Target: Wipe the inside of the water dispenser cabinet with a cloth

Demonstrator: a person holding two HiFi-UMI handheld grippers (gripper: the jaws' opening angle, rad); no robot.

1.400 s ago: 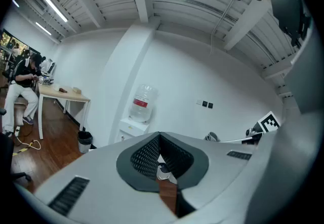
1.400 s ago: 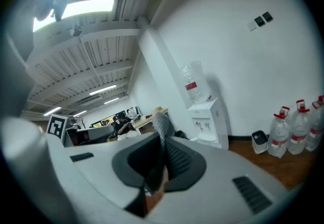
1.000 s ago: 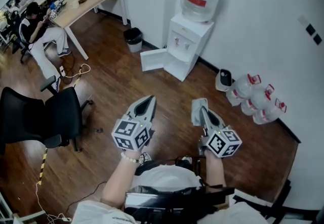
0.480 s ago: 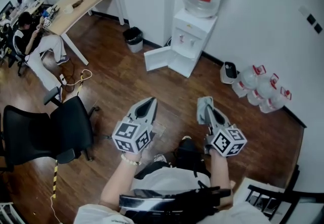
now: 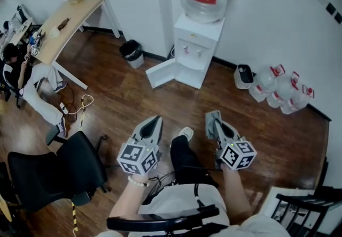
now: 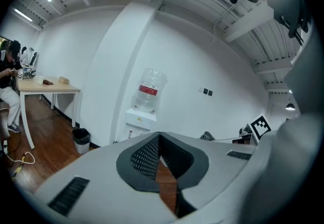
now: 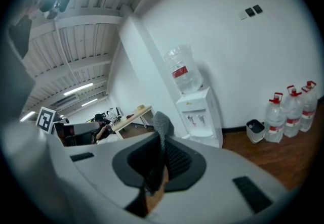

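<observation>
Right gripper point(image 5: 218, 125) clamped on cloth point(image 7: 161, 126) — pinched between the jaws, its end sticking past the tips; left gripper point(image 5: 155, 121) jaws together, empty — dispenser point(image 5: 195, 48) well ahead.

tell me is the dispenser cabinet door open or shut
Open. In the head view the white door stands swung out leftward from the water dispenser base.

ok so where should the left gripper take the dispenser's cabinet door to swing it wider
Probably grip the cabinet door by its free vertical edge, the end farthest from the water dispenser, coming from the front with the jaws straddling the thin panel. It stands swung open, so that edge is exposed. The left gripper is shut and must open first.
</observation>
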